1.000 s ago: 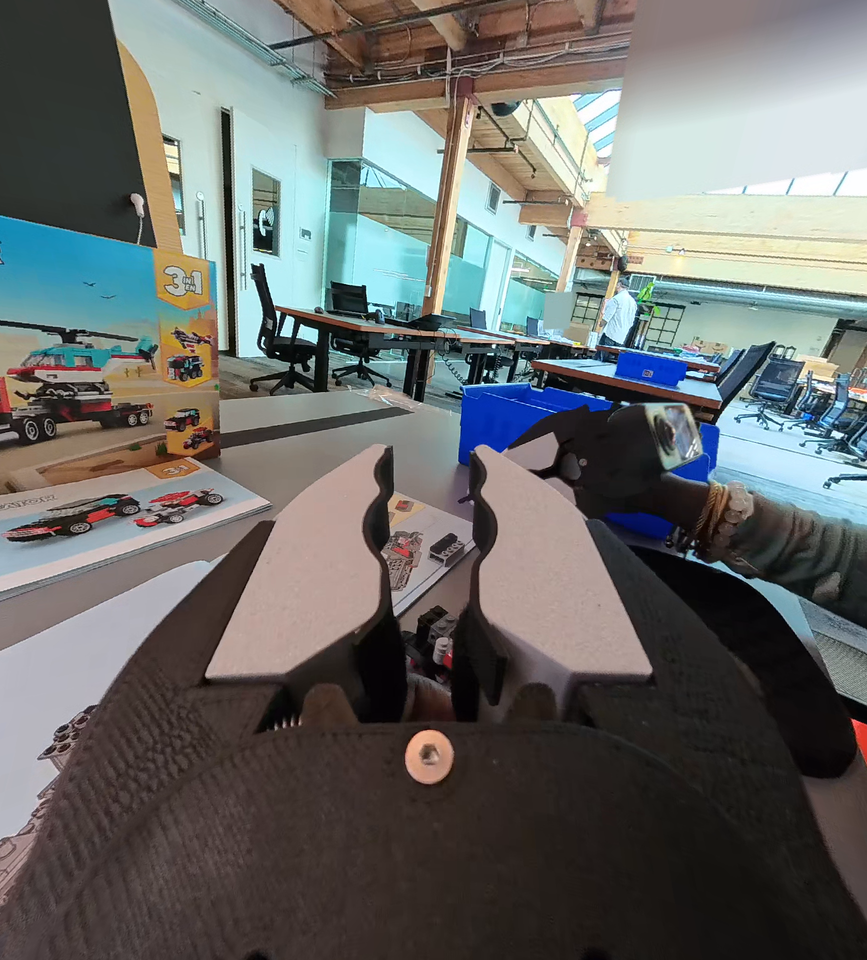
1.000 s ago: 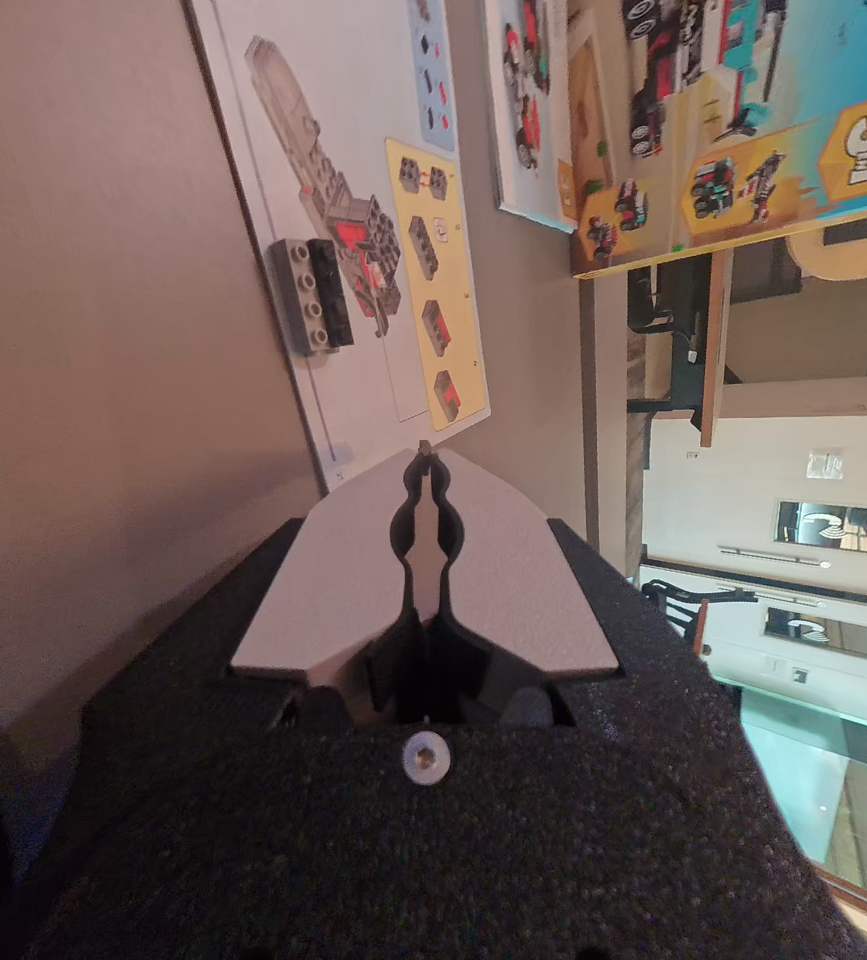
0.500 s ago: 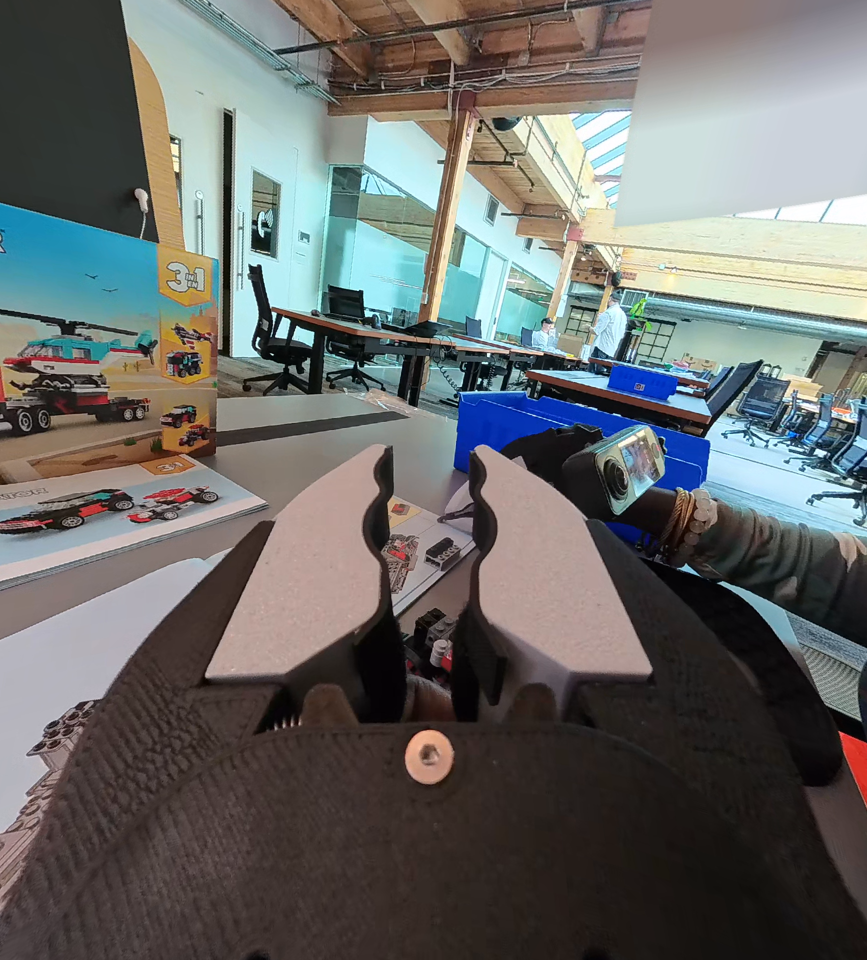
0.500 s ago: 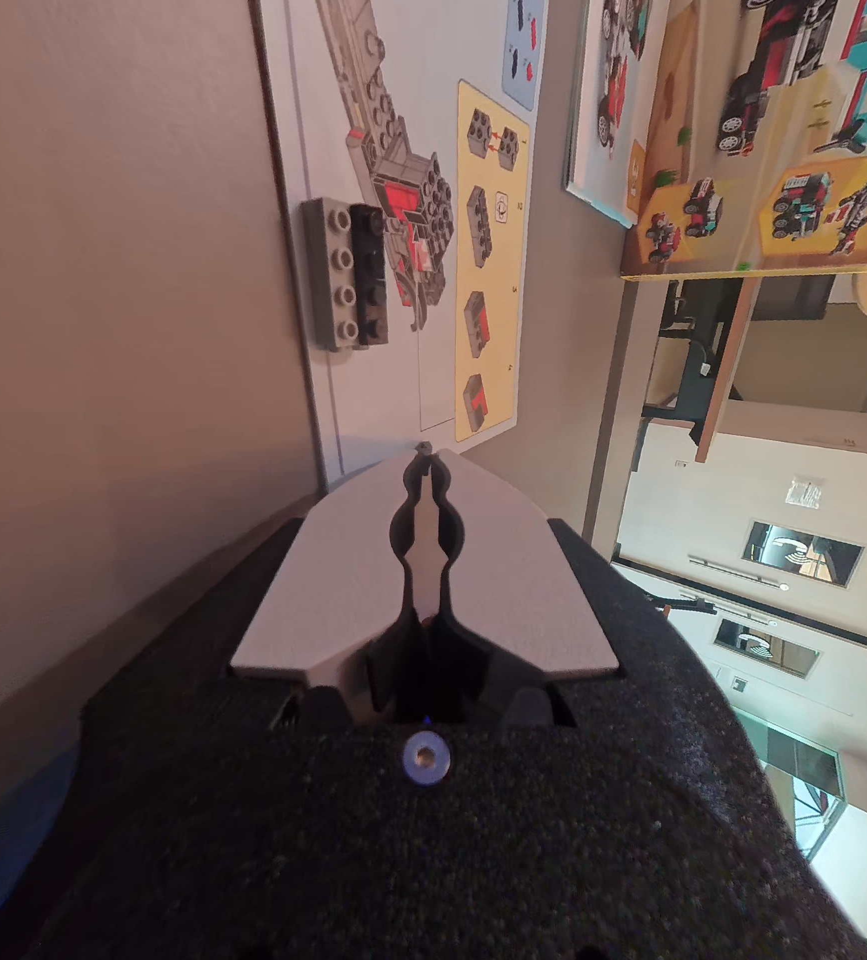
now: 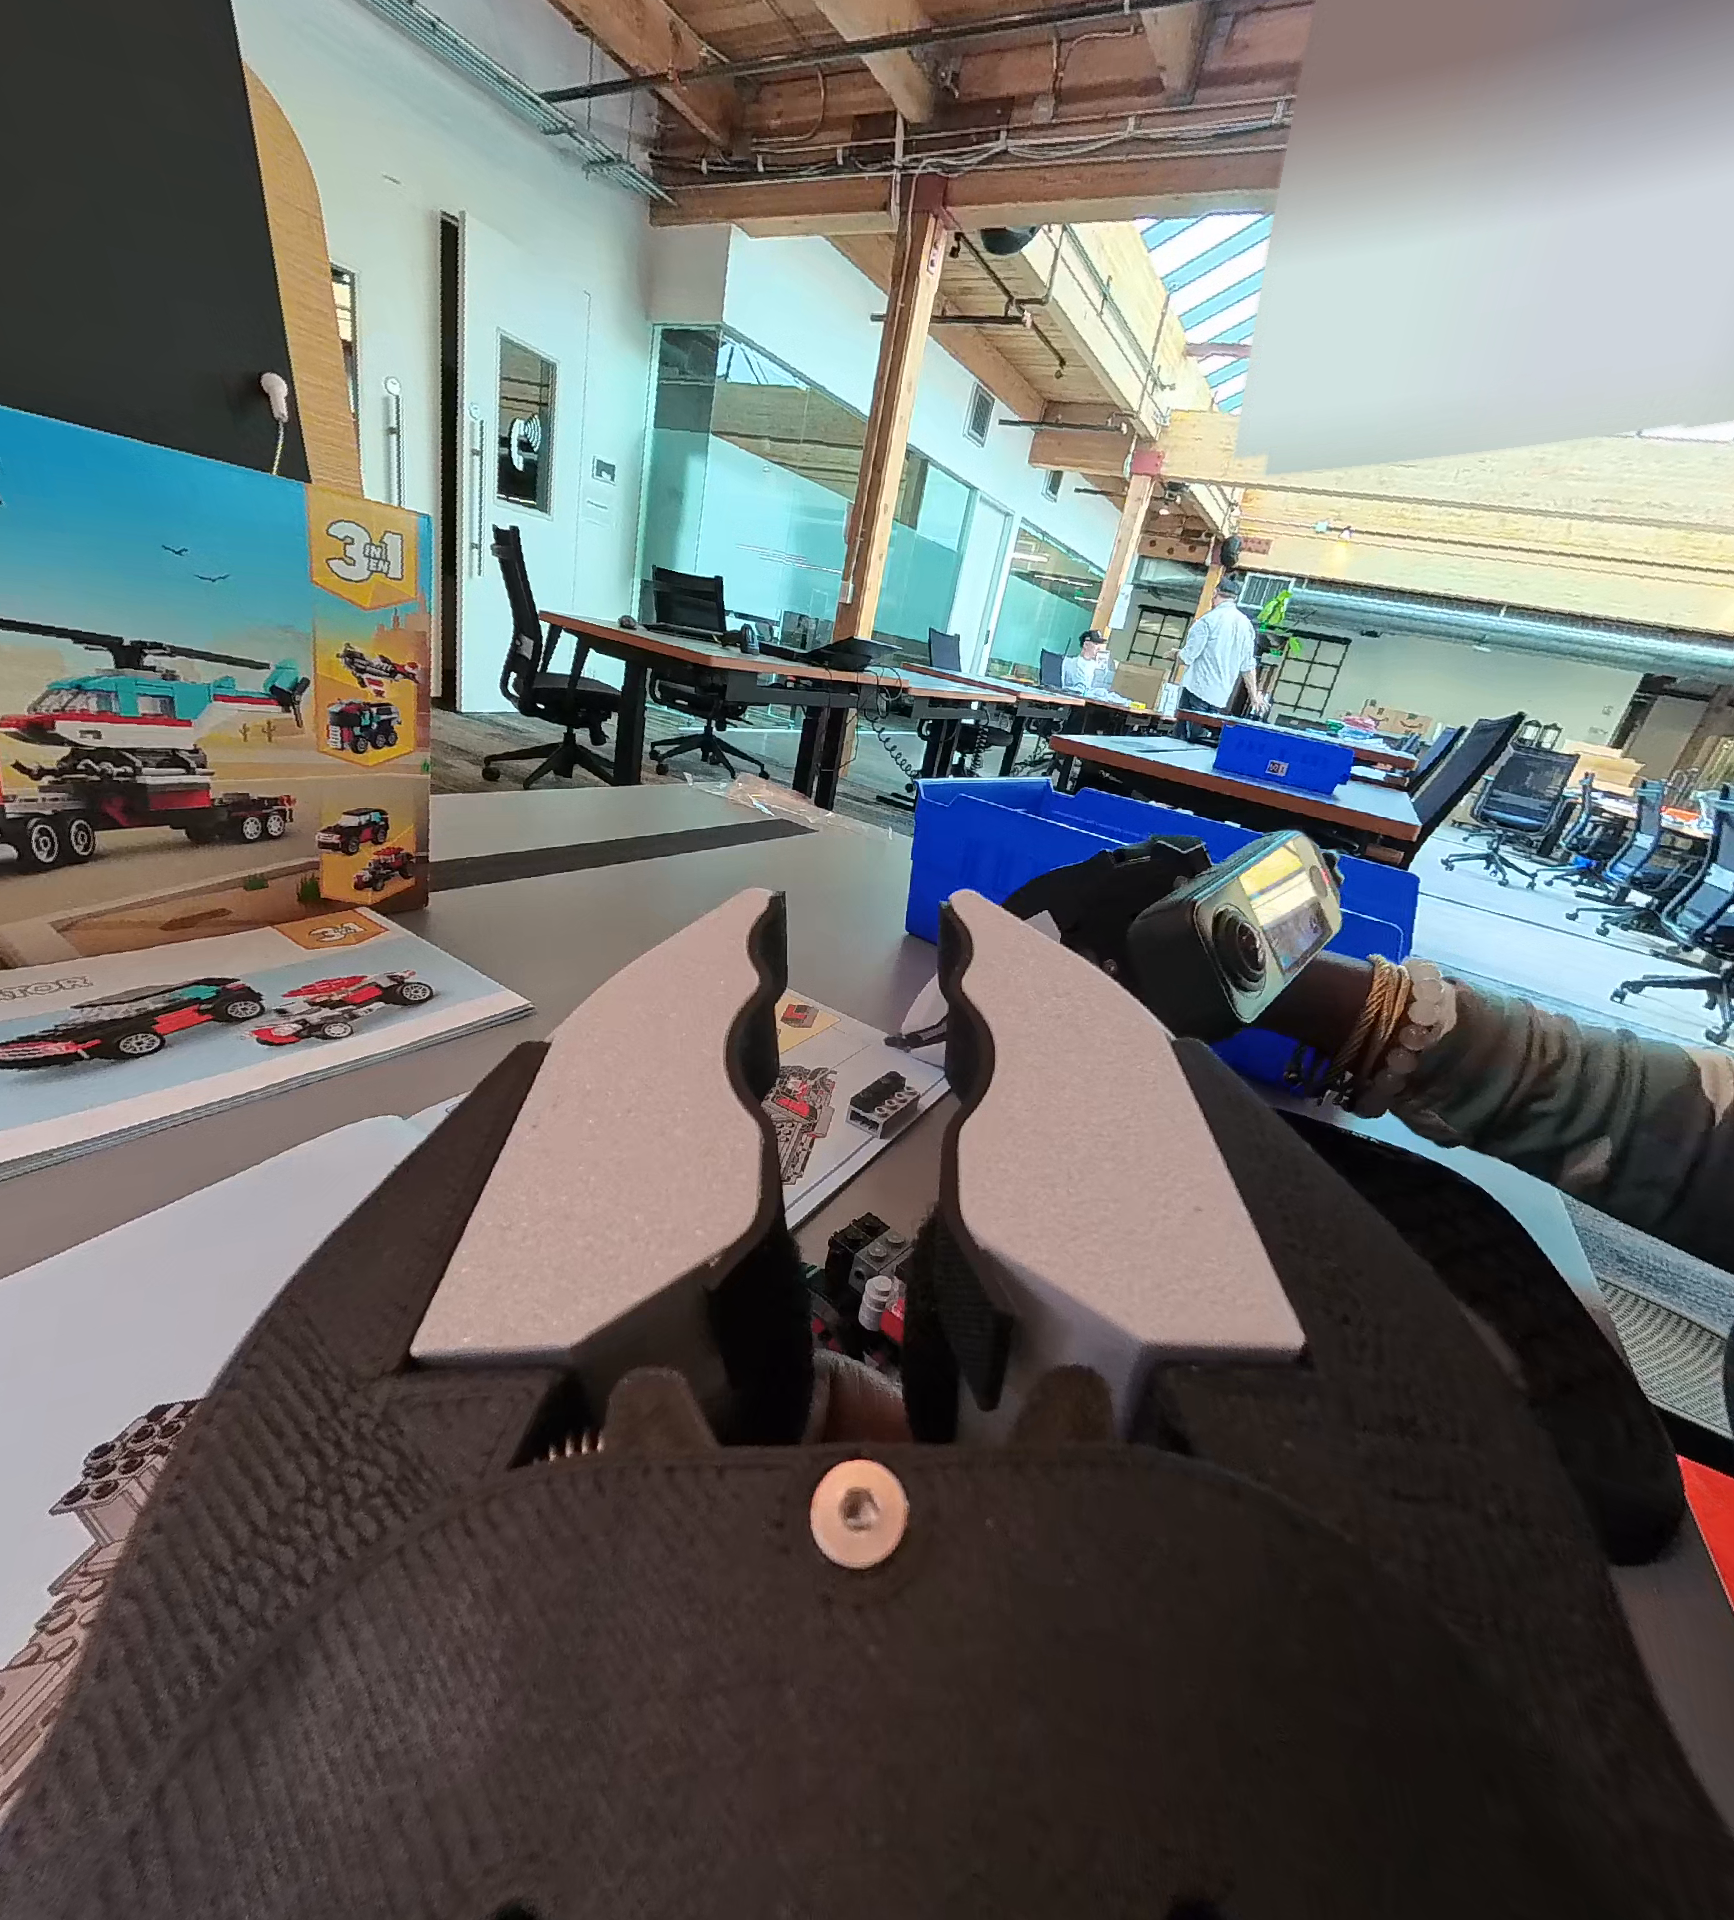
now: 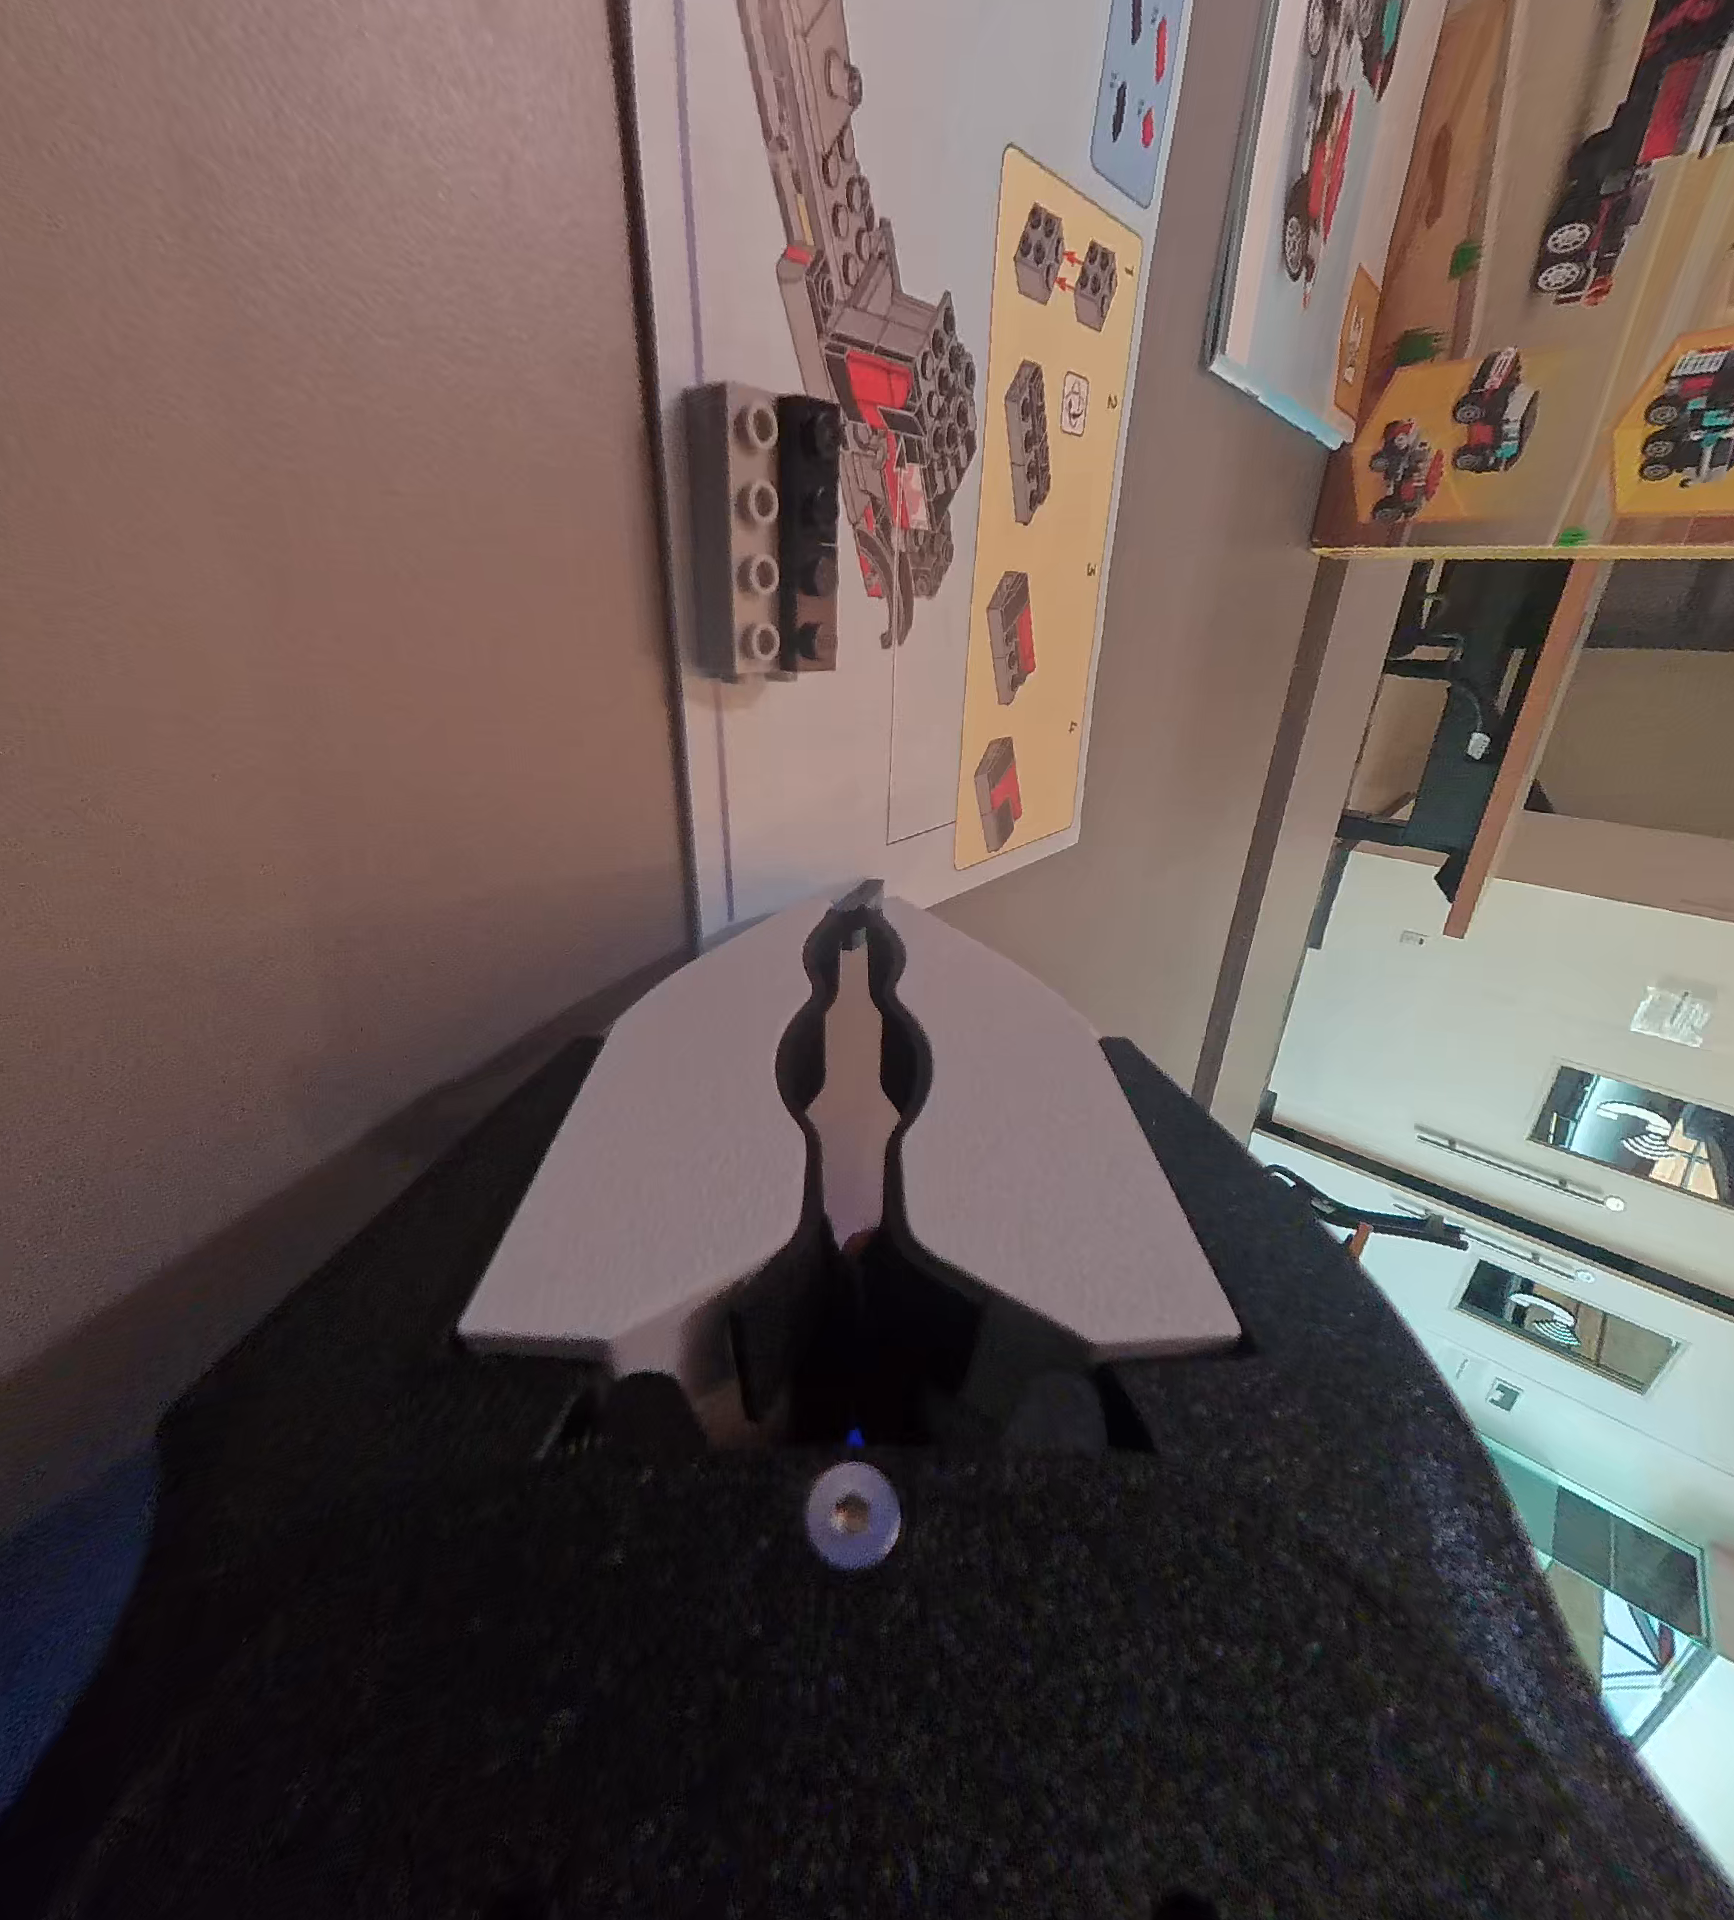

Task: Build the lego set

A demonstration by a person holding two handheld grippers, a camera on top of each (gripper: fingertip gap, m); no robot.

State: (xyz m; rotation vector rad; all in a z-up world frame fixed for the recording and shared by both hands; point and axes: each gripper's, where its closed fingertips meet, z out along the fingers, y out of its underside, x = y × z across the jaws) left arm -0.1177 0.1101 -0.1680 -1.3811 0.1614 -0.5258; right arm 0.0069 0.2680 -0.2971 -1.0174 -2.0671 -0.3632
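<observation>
Both tongs first, from the left wrist view: the left gripper (image 5: 858,956) stands parted, jaws gaping, above a half-built red and black model (image 5: 868,1294) seen through the gap. Beyond its tips the grey and black brick pair (image 5: 884,1096) lies on the open instruction booklet (image 5: 842,1132), and the right gripper (image 5: 956,1023) reaches in just beside that pair.

From the right wrist view, the right gripper (image 6: 858,909) is clenched on a small dark piece (image 6: 861,896). The brick pair (image 6: 764,530) lies ahead and slightly left of its tips, long axis roughly along the gripper's line, at the booklet's (image 6: 801,790) edge. The right hand looks nearer.
</observation>
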